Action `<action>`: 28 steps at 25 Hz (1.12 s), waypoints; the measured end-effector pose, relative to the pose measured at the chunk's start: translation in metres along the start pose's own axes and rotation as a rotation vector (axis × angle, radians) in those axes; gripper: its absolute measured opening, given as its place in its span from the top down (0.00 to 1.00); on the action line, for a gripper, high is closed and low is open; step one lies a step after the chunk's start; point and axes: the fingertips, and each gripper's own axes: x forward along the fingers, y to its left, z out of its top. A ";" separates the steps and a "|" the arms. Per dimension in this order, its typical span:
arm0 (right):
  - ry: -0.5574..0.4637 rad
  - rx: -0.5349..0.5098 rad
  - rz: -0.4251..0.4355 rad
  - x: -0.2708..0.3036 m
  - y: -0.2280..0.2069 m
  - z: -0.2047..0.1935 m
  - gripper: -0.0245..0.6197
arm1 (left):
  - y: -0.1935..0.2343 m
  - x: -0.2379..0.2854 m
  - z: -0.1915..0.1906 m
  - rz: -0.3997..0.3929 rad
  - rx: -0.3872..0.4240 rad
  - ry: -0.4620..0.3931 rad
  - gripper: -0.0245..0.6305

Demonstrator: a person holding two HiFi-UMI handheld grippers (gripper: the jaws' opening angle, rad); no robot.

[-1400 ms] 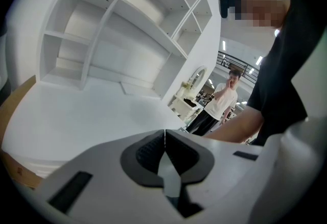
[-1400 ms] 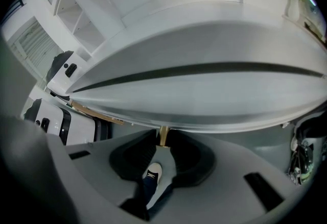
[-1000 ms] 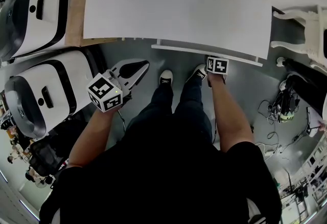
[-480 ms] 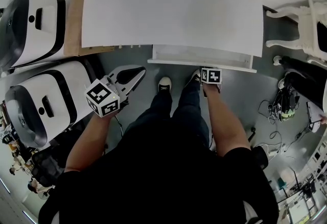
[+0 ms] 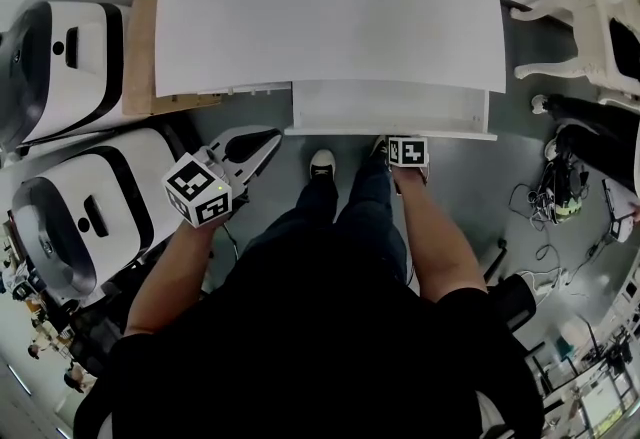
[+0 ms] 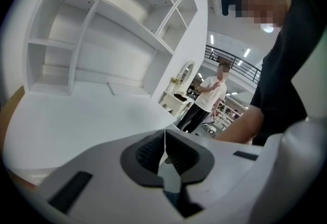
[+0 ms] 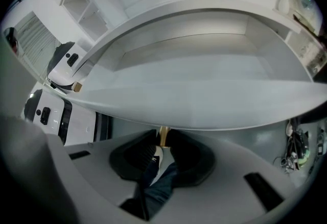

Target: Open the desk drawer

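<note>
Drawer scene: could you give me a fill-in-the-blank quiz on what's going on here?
1. The drawer stands partly ___ of the desk.
2. The right gripper has its jaws closed on the drawer's ___.
3. The left gripper, jaws together, holds ___.
Missing words: out; knob; nothing.

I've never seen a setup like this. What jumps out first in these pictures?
A big white desk fills the top of the head view, with its drawer pulled out under the front edge. The right gripper is closed on the drawer's small tan knob, while the left gripper hangs shut off to the left. Two bulky white machines with black bands stand at far left.
</note>
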 end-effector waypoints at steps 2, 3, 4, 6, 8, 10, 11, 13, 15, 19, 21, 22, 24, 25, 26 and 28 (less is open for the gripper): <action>0.003 0.005 -0.004 -0.002 0.001 -0.008 0.83 | -0.005 0.000 0.000 -0.010 0.009 0.003 0.95; 0.005 0.006 -0.006 -0.002 0.001 -0.012 0.82 | -0.007 0.000 -0.001 -0.015 0.013 0.005 0.95; 0.008 0.005 -0.007 -0.003 0.002 -0.016 0.83 | -0.009 0.000 -0.001 -0.019 0.018 0.008 0.95; 0.013 0.002 -0.008 -0.005 0.004 -0.024 0.83 | -0.012 -0.001 -0.002 -0.024 0.027 0.012 0.95; 0.018 0.001 -0.008 -0.006 0.004 -0.031 0.83 | -0.015 -0.002 -0.003 -0.028 0.031 0.015 0.95; 0.019 0.001 -0.007 -0.007 0.005 -0.037 0.83 | -0.017 -0.002 -0.004 -0.033 0.036 0.019 0.95; 0.018 0.002 -0.007 -0.008 0.005 -0.040 0.83 | -0.019 -0.001 -0.004 -0.036 0.039 0.021 0.95; 0.015 0.006 -0.010 -0.010 0.006 -0.045 0.83 | -0.023 -0.001 -0.005 -0.044 0.044 0.025 0.95; 0.017 0.012 -0.014 -0.010 0.007 -0.052 0.83 | -0.026 -0.001 -0.007 -0.049 0.051 0.027 0.95; 0.030 0.010 -0.016 -0.013 0.011 -0.070 0.83 | -0.032 -0.004 -0.010 -0.055 0.057 0.028 0.95; 0.038 0.012 -0.016 -0.015 0.012 -0.079 0.83 | -0.033 -0.005 -0.012 -0.058 0.056 0.032 0.95; 0.040 0.012 -0.016 -0.015 0.012 -0.083 0.83 | -0.033 -0.006 -0.014 -0.060 0.057 0.034 0.95; 0.045 0.014 -0.017 -0.016 0.014 -0.090 0.83 | -0.034 -0.006 -0.014 -0.063 0.061 0.036 0.95; 0.047 0.015 -0.017 -0.016 0.015 -0.093 0.83 | -0.035 -0.005 -0.014 -0.066 0.063 0.035 0.95; 0.049 0.015 -0.017 -0.016 0.015 -0.096 0.83 | -0.036 -0.005 -0.014 -0.070 0.066 0.035 0.95; 0.054 0.016 -0.017 -0.018 0.016 -0.103 0.83 | -0.039 -0.003 -0.015 -0.079 0.070 0.037 0.95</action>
